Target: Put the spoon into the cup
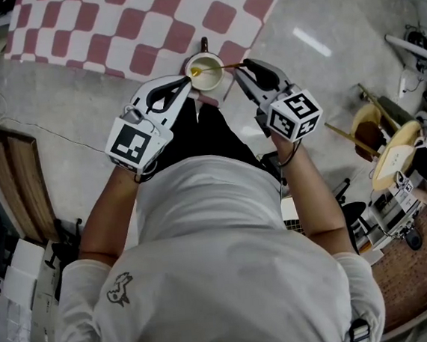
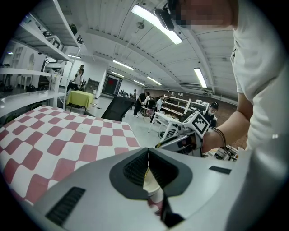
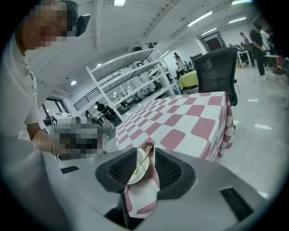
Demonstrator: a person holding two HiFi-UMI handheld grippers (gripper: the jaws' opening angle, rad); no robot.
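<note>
A white cup [image 1: 205, 71] stands at the near corner of the red-and-white checked tablecloth [image 1: 132, 24]. My left gripper [image 1: 187, 79] reaches in from the left and is shut on the cup's left rim; in the left gripper view the cup [image 2: 151, 180] shows just behind the closed jaw tips [image 2: 148, 152]. My right gripper [image 1: 240, 70] is shut on the handle end of a thin golden spoon [image 1: 219, 68]. The spoon lies nearly level, with its bowl inside the cup. In the right gripper view the spoon [image 3: 144, 155] and the cup [image 3: 137, 171] sit between the jaws.
The table corner hangs over a pale glossy floor [image 1: 313, 36]. A wooden board [image 1: 19, 185] lies on the floor at the left. Stands, cables and a round tan object [image 1: 396, 155] crowd the right side. A black office chair [image 3: 219, 70] stands behind the table.
</note>
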